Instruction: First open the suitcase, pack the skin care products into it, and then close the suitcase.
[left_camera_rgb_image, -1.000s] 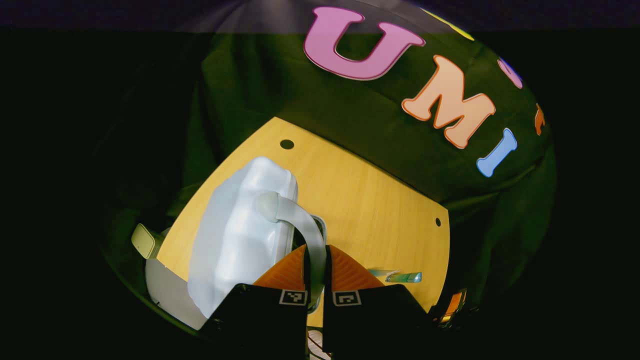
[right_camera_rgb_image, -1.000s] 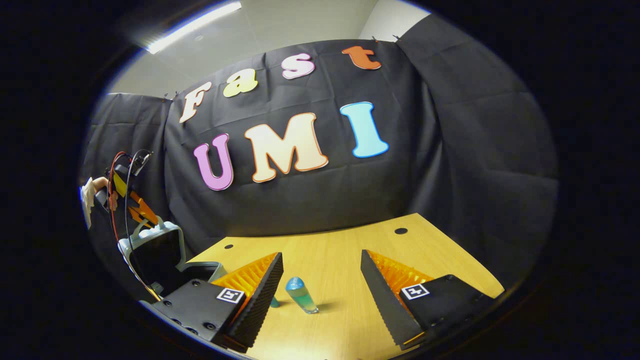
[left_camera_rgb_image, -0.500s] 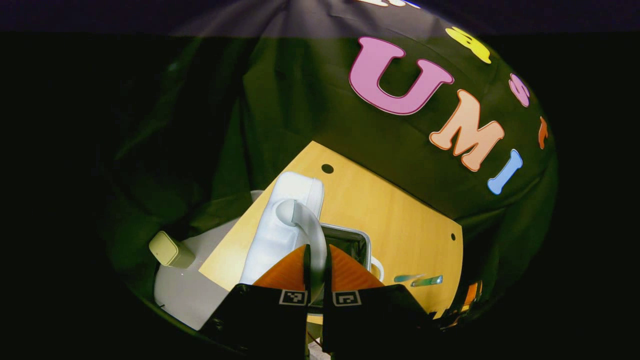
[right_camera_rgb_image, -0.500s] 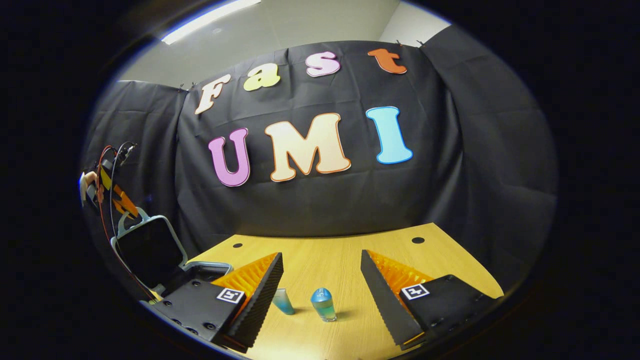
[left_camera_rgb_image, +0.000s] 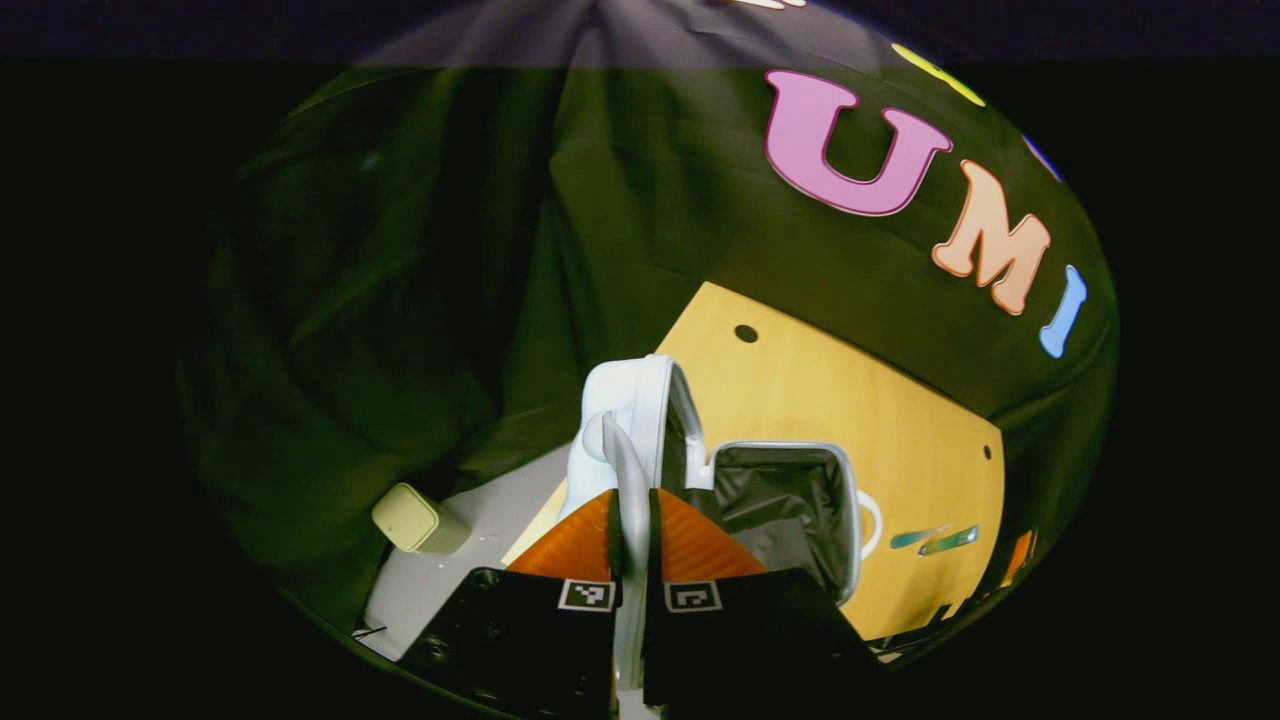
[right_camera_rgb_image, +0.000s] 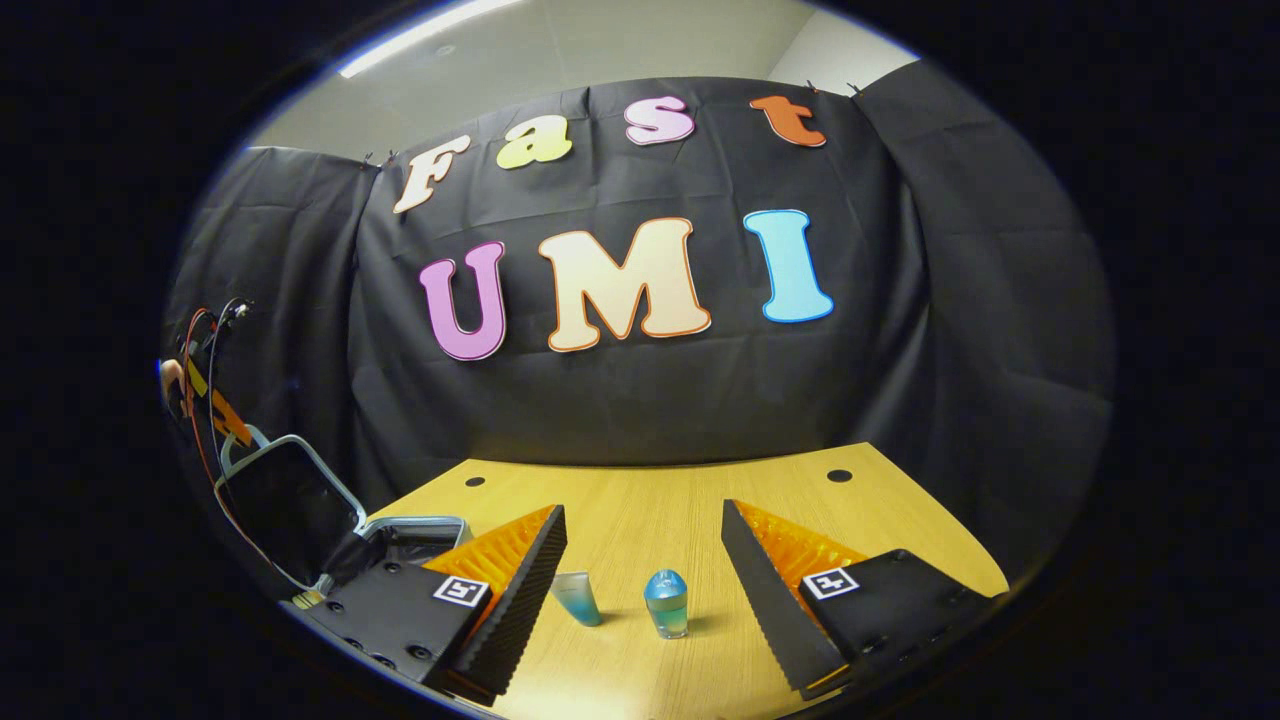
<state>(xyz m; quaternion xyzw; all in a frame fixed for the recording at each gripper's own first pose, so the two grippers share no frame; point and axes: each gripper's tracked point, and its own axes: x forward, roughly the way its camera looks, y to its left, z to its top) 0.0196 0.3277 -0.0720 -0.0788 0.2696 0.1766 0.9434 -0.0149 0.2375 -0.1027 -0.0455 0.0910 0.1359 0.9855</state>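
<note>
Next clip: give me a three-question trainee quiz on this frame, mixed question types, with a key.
1. True or false: the suitcase lid is raised off the base.
2. Multiple choice: the left gripper is shut on A) a bottle, B) the lid handle, C) nothing.
3. Fill in: the right gripper is open, with ___ skin care products on the table ahead of it: a tube and a bottle.

Key: 1 true; 2 B; 3 two.
</note>
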